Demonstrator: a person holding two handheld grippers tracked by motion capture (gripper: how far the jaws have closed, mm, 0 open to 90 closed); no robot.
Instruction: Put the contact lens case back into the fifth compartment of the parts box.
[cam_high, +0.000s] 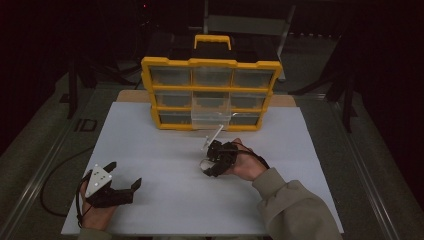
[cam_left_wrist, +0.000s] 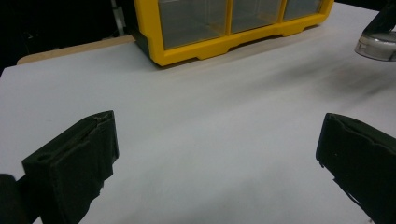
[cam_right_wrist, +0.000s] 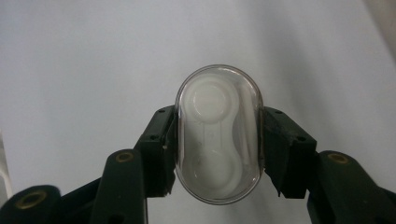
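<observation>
White tabletop (cam_high: 165, 165) bears yellow organizer (cam_high: 210, 95); right claw (cam_right_wrist: 215, 149) grips clear capsule (cam_right_wrist: 218, 135)

Premises appear to be a lab or test bench: dark surroundings, a white board (cam_high: 165, 200) laid as work surface, a yellow parts organiser (cam_high: 210, 95) with clear drawers, metal stand legs (cam_high: 75, 85) alongside, cable (cam_high: 55, 175) trailing.

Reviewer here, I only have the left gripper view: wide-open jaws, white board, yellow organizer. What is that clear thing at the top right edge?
Observer: A clear oval case with a white two-well insert, clamped in the right gripper.
Operator: Any organizer drawers open?
Observer: Yes, on the organizer the bottom-middle drawer is pulled out.
Operator: Where is the left gripper?
Observer: In the high view, the left gripper is near the board's front-left corner.
</observation>
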